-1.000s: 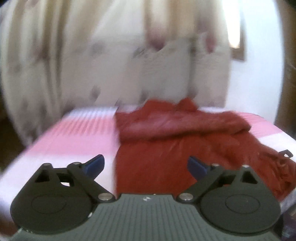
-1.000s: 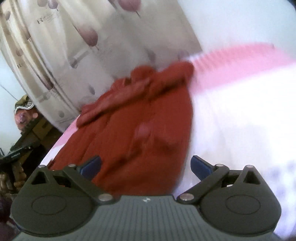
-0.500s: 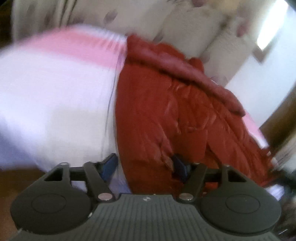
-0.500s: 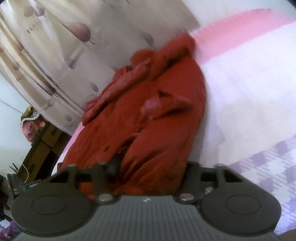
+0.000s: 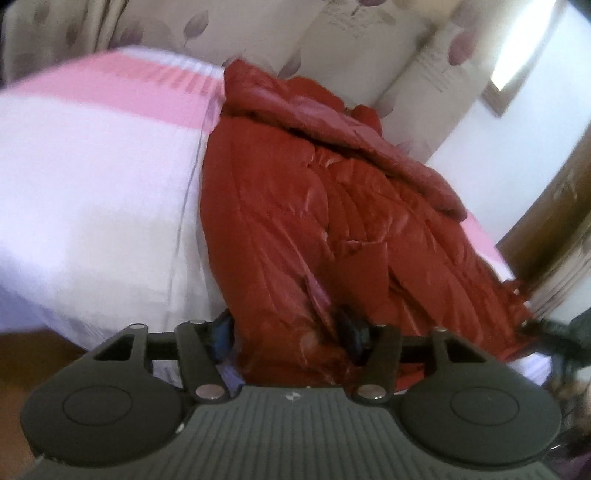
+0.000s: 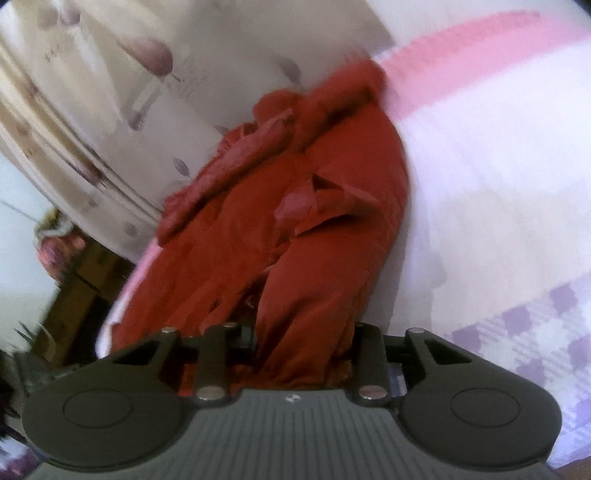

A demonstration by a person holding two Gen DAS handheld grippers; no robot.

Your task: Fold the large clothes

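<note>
A large red padded jacket (image 5: 325,206) lies lengthwise on a bed, also in the right wrist view (image 6: 317,229). My left gripper (image 5: 288,332) has closed on the jacket's near hem, the cloth bunched between its blue-padded fingers. My right gripper (image 6: 303,339) has closed on the hem too, red cloth filling the gap between its fingers. The fingertips of both are mostly hidden by the cloth. A pocket flap (image 6: 332,199) stands up on the jacket.
The bed (image 5: 92,192) has a white and pink striped sheet, with a purple check part (image 6: 535,332) near the front edge. Leaf-patterned curtains (image 5: 351,33) hang behind. A wooden door (image 5: 554,221) is at right, and dark furniture (image 6: 74,280) stands beside the bed.
Both grippers moved down to the jacket's near hem and went from wide open to closed on the cloth.
</note>
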